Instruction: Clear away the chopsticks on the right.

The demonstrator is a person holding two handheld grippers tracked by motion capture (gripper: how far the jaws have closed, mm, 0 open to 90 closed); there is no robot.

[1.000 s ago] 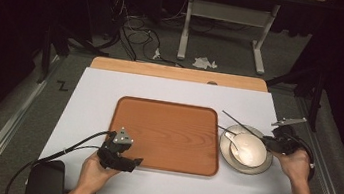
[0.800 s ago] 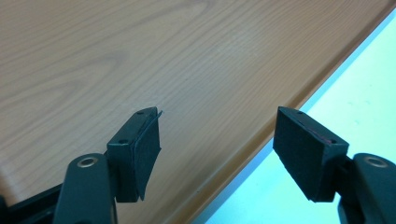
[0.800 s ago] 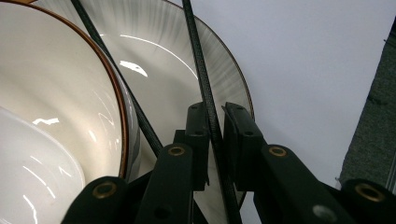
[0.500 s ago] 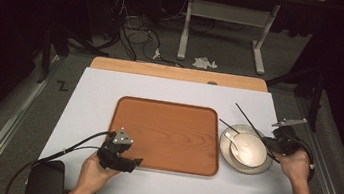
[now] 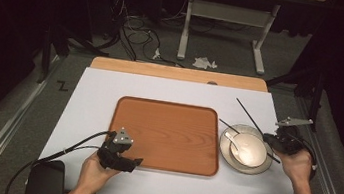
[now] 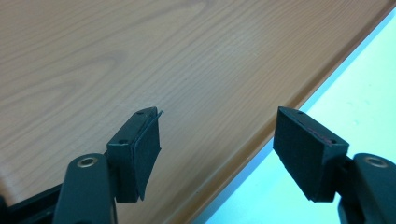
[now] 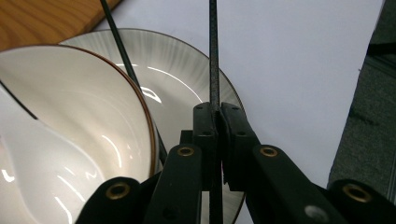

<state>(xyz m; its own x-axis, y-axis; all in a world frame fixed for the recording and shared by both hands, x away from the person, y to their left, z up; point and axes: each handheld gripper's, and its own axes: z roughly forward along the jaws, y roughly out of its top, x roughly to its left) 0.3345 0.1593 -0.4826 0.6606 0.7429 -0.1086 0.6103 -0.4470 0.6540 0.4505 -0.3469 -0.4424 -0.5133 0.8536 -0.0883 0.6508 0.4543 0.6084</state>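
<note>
My right gripper (image 5: 267, 141) (image 7: 218, 108) is shut on a thin black chopstick (image 5: 250, 118) (image 7: 213, 46), which slants up and away over the table. Beside it a white bowl (image 5: 251, 148) (image 7: 84, 102) stands on a pale plate (image 5: 262, 167) (image 7: 187, 79), with a white spoon (image 5: 233, 142) (image 7: 42, 158) inside. A second chopstick (image 5: 229, 126) (image 7: 116, 42) rests across the plate's rim. My left gripper (image 5: 133, 162) (image 6: 217, 116) stands open at the front left corner of the wooden tray (image 5: 165, 131) (image 6: 140, 56), one jaw over the wood, with nothing between its pads.
The white table top (image 5: 104, 98) (image 6: 369, 93) ends in a wooden strip (image 5: 178, 73) at the far side. The right hand is close to the table's right edge. Cables and a metal stand (image 5: 221, 13) are on the floor beyond.
The chopstick's far end has lifted off the table and swung away from the plate, with the right gripper now pinching it. The left hand has stayed put.
</note>
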